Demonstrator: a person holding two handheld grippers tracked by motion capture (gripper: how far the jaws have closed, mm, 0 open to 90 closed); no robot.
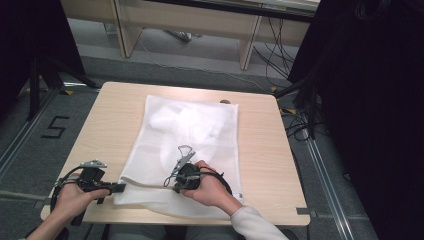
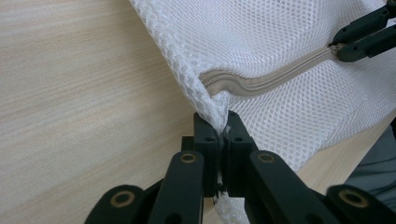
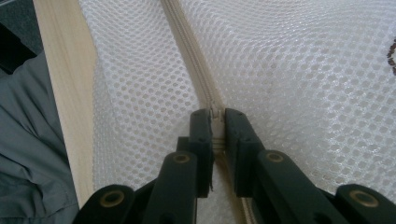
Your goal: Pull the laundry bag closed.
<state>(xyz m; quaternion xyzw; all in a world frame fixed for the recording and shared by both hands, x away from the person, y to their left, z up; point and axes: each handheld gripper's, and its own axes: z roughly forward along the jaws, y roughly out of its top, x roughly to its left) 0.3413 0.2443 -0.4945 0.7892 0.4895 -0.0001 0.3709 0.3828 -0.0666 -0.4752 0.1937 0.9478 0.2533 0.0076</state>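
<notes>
The white mesh zippered laundry bag (image 1: 185, 145) lies mid-bench; the left tool (image 2: 223, 128) clamps its seven-o'clock corner as anchor; the right tool (image 3: 216, 116) pinches the zipper slider (image 3: 215, 113), likely for pulling.

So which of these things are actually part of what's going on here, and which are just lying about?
In use:
- white mesh laundry bag
- its beige zipper
- left gripper, shut on the bag's corner
- right gripper, shut on the zipper pull

Lying about:
- light wooden table
- black cables on the floor
- pale wooden desk behind
</notes>
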